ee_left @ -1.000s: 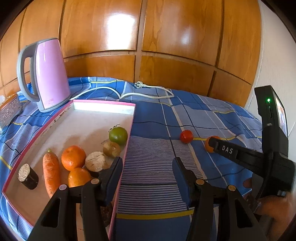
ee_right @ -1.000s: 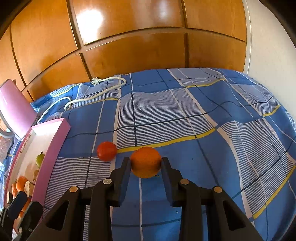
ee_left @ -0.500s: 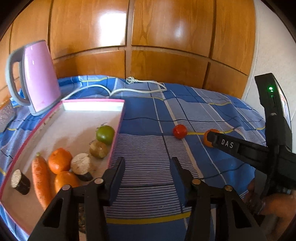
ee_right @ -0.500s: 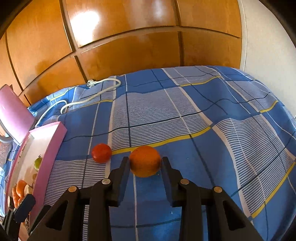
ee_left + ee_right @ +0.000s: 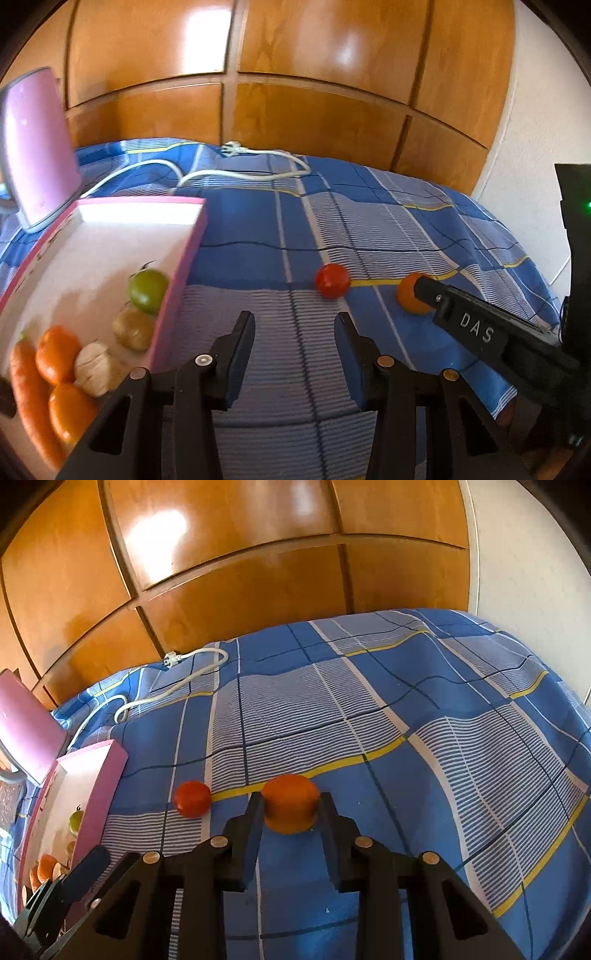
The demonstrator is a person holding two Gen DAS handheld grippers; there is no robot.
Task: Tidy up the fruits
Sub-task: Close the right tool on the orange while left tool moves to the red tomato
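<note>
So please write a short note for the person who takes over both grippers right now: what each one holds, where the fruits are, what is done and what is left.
Right gripper: fingers closed against both sides of the orange, which seems to sit on the blue bedcover, not lifted yet.
Left gripper: open, empty, above the bedcover beside the pink tray.
Done: the tray already holds a green fruit, two oranges, a carrot and some brownish pieces.
Left: carry the held orange to the tray, then the red tomato, which lies loose on the bedcover between tray and orange.
</note>
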